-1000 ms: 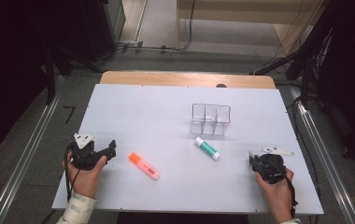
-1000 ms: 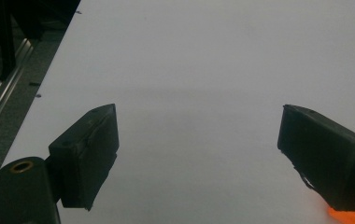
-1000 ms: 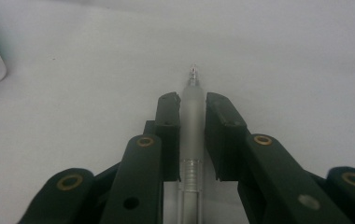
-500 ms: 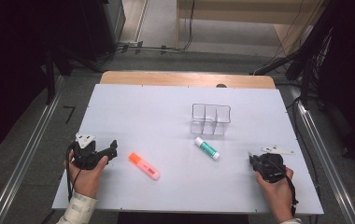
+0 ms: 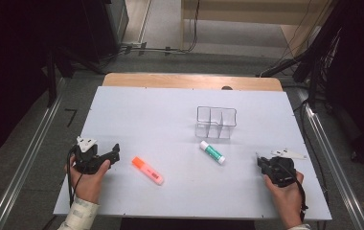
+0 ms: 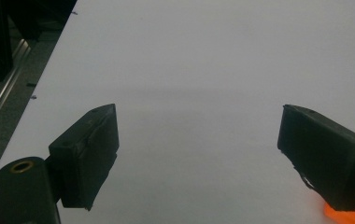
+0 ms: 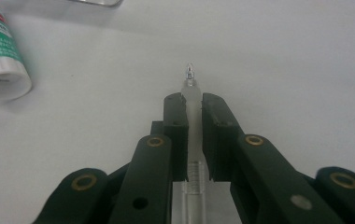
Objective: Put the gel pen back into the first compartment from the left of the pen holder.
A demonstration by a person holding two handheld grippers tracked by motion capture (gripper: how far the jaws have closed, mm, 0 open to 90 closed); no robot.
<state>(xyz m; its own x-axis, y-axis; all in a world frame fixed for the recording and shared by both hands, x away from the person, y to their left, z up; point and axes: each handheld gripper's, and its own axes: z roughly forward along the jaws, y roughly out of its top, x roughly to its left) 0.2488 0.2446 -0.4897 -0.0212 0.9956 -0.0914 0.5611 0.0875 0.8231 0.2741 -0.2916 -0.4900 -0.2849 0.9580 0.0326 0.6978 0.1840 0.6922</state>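
In the right gripper view a thin clear pen (image 7: 190, 79) lies on the white table between the jaws, its metal tip poking out past them. My right gripper (image 7: 193, 106) has just been closing and both pads press on its barrel. In the high view that right gripper (image 5: 260, 163) rests near the front right of the table. My left gripper (image 5: 114, 152) sits at the front left, jaws wide apart over bare table (image 6: 199, 140). An orange highlighter (image 5: 147, 170) lies just right of it, its end peeking past the right jaw (image 6: 341, 215).
A green-and-white glue stick (image 5: 212, 152) lies left of the right gripper, also near the top left of the right gripper view (image 7: 0, 56). A clear divided organizer (image 5: 216, 122) stands behind it. The white table's front edge (image 5: 189, 211) runs close to both hands.
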